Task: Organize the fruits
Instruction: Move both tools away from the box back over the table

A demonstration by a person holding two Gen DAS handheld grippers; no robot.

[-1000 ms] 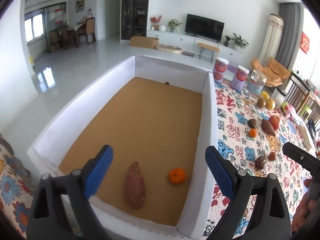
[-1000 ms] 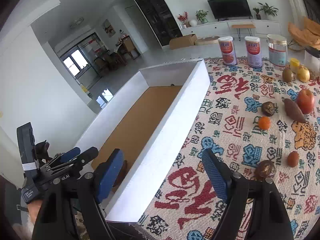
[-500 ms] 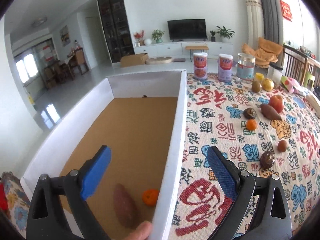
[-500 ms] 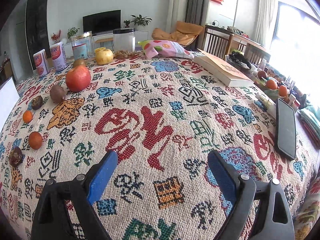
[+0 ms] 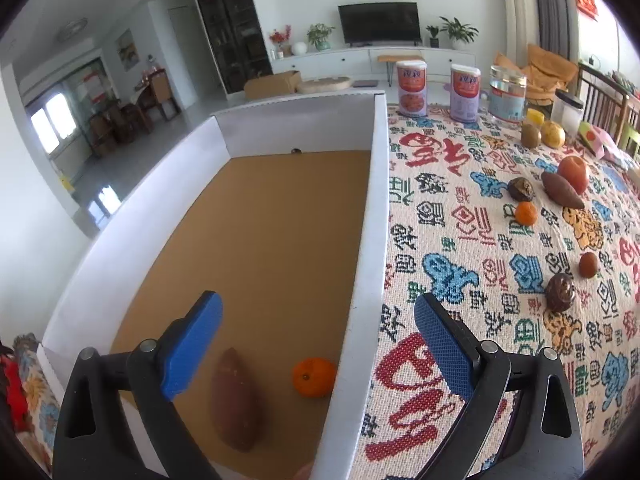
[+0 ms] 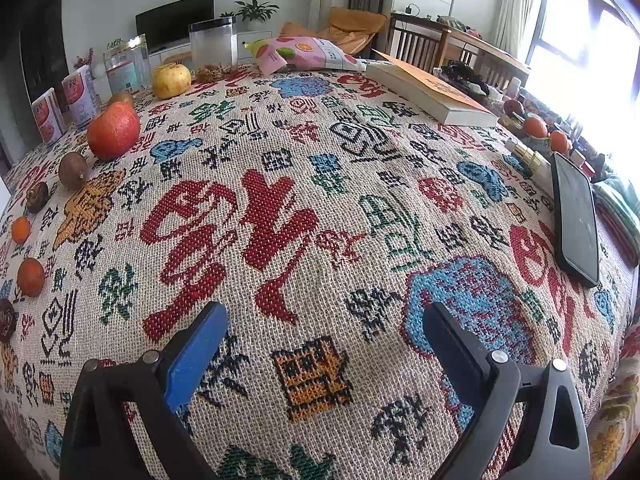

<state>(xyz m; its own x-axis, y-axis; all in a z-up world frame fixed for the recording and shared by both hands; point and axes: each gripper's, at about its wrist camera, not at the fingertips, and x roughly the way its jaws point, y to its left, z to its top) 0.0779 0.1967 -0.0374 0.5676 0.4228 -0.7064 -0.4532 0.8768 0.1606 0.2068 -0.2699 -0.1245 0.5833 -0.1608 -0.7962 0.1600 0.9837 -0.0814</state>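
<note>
While the white box at the left edge of the desk already holds a sweet potato and a tangerine near its front corner, most of the fruit is not yet in it. The left claw hangs empty over the box's right wall, jaws wide apart, nothing between them. The right claw points down at a bare stretch of patterned cloth near the front edge; its jaws are opening, close to their widest, with nothing between them.

The step in hand looks like a reach for the next fruit. To do it well, I would swing the right claw toward the row along the left side of its view: the big red apple, the brown round fruit just in front of it, and the two small tangerines nearer the front. Straddle a small one squarely and close gently, as round fruit may roll on the weave.

A phone lies by the right edge, a book and a snack bag sit toward the far edge, and tins and jars stand at the far side. None blocks the row. The box wall must be cleared when carrying fruit across.
</note>
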